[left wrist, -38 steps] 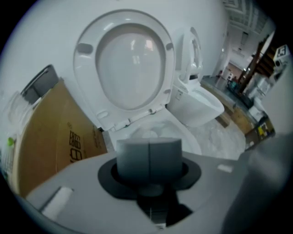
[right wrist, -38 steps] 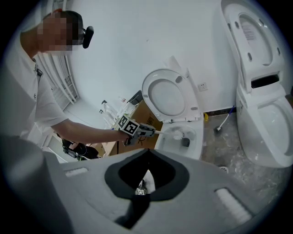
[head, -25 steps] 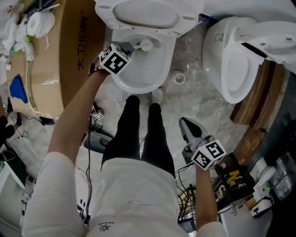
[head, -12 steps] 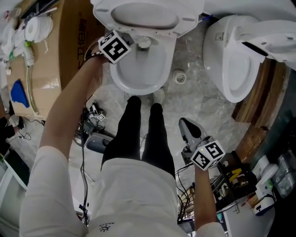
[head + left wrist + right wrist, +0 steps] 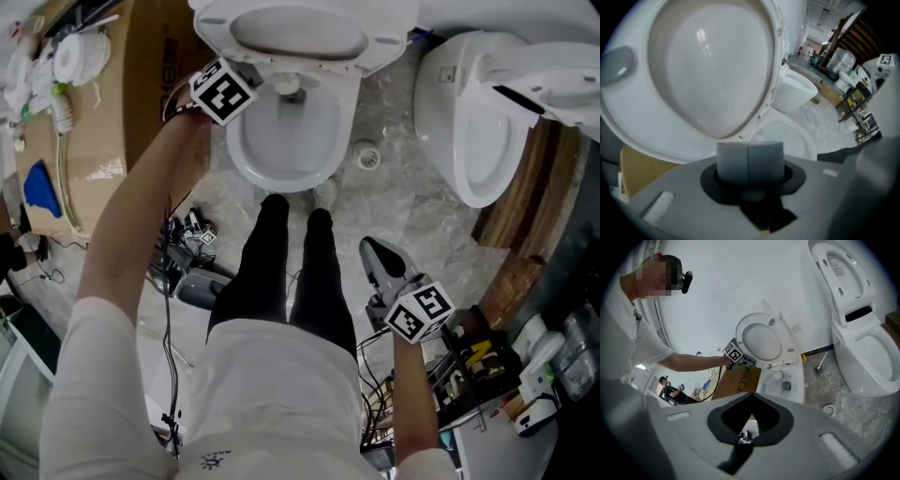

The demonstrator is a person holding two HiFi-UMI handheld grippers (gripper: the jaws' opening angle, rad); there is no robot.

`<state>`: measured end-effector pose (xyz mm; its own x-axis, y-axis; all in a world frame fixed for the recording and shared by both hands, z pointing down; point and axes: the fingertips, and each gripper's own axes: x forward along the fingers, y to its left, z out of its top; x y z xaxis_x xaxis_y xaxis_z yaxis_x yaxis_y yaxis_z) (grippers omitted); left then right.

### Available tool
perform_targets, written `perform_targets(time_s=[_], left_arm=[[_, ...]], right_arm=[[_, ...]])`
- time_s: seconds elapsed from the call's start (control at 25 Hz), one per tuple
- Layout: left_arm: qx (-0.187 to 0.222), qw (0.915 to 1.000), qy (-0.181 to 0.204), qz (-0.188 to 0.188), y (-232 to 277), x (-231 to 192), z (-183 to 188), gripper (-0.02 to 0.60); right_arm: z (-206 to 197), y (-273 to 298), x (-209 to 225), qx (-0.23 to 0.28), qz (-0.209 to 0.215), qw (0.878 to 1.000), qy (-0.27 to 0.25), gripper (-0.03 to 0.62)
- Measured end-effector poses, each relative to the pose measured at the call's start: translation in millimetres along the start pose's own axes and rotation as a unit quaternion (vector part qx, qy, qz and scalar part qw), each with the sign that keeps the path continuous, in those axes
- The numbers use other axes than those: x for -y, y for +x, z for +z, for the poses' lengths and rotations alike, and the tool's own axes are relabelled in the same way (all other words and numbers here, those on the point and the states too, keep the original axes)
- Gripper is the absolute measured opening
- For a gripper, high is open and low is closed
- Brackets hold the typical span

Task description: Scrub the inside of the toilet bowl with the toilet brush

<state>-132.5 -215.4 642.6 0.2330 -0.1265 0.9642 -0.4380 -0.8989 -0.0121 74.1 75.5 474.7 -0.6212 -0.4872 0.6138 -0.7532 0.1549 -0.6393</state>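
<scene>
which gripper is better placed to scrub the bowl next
Left: the left gripper is at the toilet bowl rim, shut on the brush; the right gripper hangs empty by the legs.

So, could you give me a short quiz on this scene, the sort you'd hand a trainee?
1. True or false: the lid of the toilet nearest the person's feet is raised.
2. Which gripper holds the toilet brush? A: left; B: right; C: neither.
3. How many toilets show in the head view?

Key:
1. True.
2. A. The left gripper has its jaws together at the bowl; the right gripper hangs by the person's leg.
3. Two; the second toilet stands to the right.
</scene>
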Motion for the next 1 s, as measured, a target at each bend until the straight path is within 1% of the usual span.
perform_targets(time_s=[0.32, 0.44, 0.64, 0.8, 1.0], left_arm=[[-0.003, 0.9993, -0.034, 0.013, -10, -8, -27, 0.15], [-0.008, 0.9984, -0.053, 0.016, -13, -8, -40, 0.152], [-0.008, 0.9972, -0.07, 0.027, -17, -6, -55, 0.152], [-0.007, 0.9949, -0.095, 0.031, -21, -2, -68, 0.152], [-0.002, 0.9888, -0.144, 0.039, -22, 6, -88, 0.152]], right_arm=[[-5, 3, -1, -0.007, 0.006, 1.0, -0.007, 0.0], [-5, 2, -4, -0.009, 0.009, 1.0, -0.011, 0.0], [-4, 1, -7, -0.008, 0.014, 1.0, -0.019, 0.0], [-4, -2, -7, -0.008, 0.015, 1.0, -0.022, 0.0], [-9, -2, -8, -0.012, 0.018, 0.999, -0.027, 0.0]])
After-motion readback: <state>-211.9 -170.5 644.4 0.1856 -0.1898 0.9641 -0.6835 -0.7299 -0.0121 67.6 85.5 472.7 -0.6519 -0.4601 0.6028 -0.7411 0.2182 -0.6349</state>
